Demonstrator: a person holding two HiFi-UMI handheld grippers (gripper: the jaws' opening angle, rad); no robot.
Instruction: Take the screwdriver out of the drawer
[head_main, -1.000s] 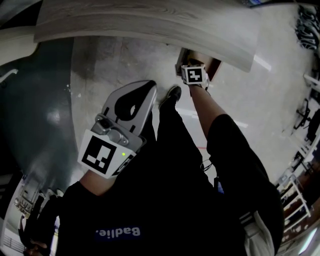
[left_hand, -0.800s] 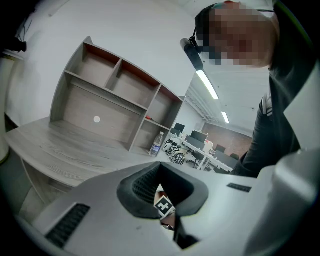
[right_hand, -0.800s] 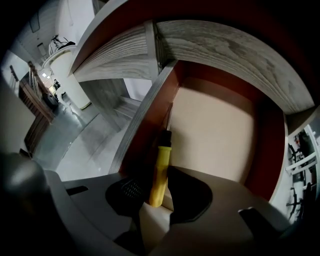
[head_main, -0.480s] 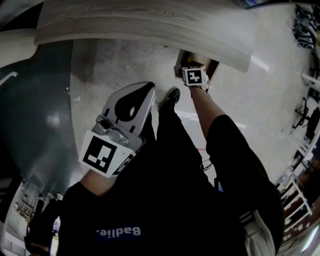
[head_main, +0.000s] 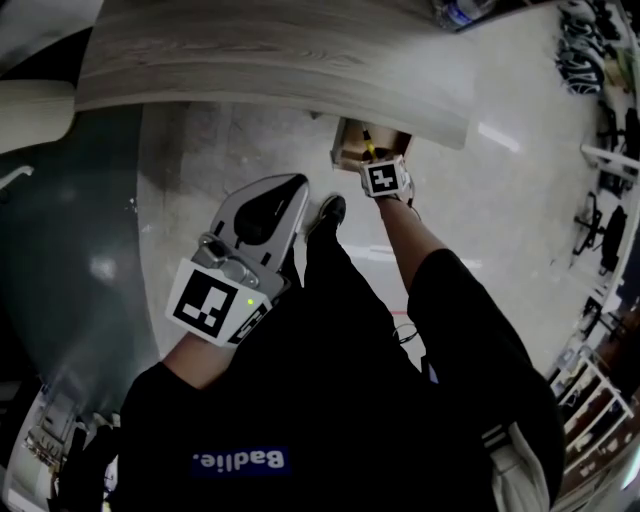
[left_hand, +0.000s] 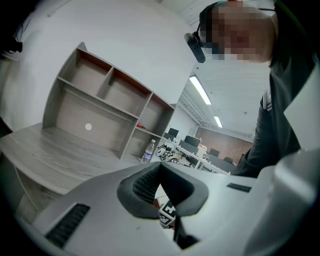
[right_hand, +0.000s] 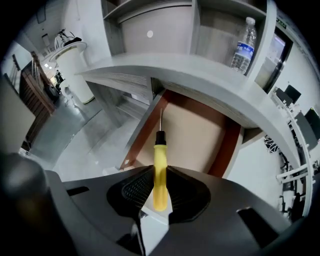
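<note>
The right hand-held gripper (right_hand: 160, 176), its jaws just closing, clamps the rear half of the yellow plastic handle of the slim steel-shafted screwdriver (right_hand: 159, 155), which points tip-first just above the open brown wooden drawer (right_hand: 197, 142). The tool looks light and stiff, but its smooth round handle could roll, so the ribbed pads should squeeze it squarely. The left hand-held gripper (left_hand: 160, 167), closed and empty, is well away from the drawer.

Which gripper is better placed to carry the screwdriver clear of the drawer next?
Right. The right gripper has just been closing its jaws on the screwdriver, gripping its yellow handle above the open drawer. The left gripper is shut, empty and well back from the drawer.
</note>
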